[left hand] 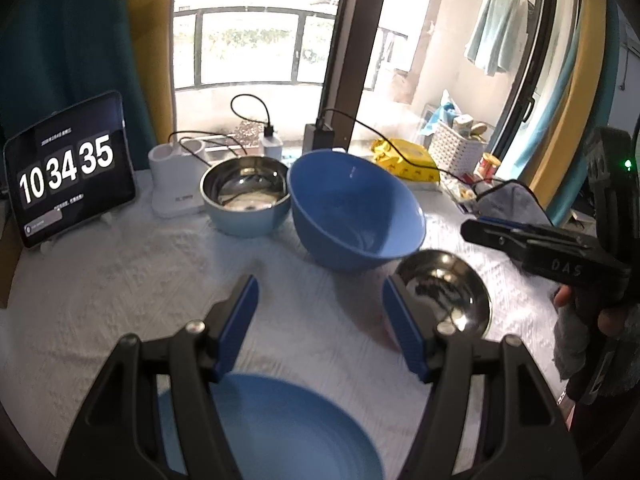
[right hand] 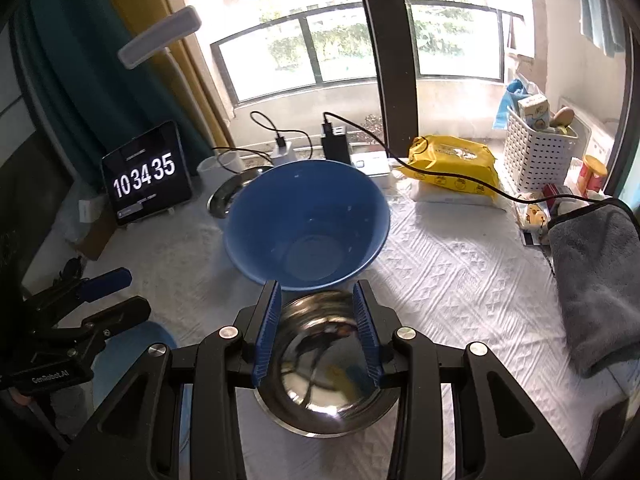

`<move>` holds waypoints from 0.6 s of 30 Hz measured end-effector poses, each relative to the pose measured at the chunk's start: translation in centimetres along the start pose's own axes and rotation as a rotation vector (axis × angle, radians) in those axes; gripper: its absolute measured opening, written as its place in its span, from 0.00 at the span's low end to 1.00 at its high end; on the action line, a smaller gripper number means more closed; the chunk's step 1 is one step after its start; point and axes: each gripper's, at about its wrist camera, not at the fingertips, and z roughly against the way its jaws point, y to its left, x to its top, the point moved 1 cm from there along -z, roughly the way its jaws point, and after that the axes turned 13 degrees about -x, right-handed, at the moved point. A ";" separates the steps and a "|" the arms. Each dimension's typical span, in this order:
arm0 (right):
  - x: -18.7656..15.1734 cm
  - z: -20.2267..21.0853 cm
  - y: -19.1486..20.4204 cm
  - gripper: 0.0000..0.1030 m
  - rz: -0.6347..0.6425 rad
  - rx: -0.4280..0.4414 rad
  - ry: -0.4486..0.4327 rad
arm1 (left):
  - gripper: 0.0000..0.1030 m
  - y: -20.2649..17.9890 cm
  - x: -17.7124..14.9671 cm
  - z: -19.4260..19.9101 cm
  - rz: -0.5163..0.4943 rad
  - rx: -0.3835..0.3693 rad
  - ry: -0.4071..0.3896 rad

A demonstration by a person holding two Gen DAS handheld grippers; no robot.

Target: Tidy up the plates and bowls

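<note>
The left gripper [left hand: 318, 320] is hovering wide and empty above the blue plate [left hand: 280, 428] at six o'clock. The right gripper [right hand: 316, 328], narrower, is straddling the small steel bowl [right hand: 324, 364] without clearly pinching it, seemingly lining it up for nesting in the big blue bowl [right hand: 306, 224] at twelve o'clock.

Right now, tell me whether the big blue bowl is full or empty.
Empty: the big blue bowl shows its bare inside down to the bottom.

Daylight from window [left hand: 248, 44] blown out; fisheye edges dark, slight motion blur

Glossy metal bowl [right hand: 324, 364], matt blue plastic bowl [right hand: 308, 224], textured white cloth [right hand: 460, 280].
</note>
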 end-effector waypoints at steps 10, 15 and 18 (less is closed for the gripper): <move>2.8 -4.7 -1.5 0.38 -0.024 0.010 0.050 | 0.64 -0.1 2.8 -4.6 0.001 0.006 -0.013; 3.2 -8.5 -2.1 0.38 -0.070 -0.004 0.120 | 0.64 1.0 3.6 -7.2 0.038 0.031 -0.008; 3.1 -10.1 -2.5 0.38 -0.109 -0.010 0.157 | 0.64 1.3 3.6 -8.3 0.044 0.045 0.004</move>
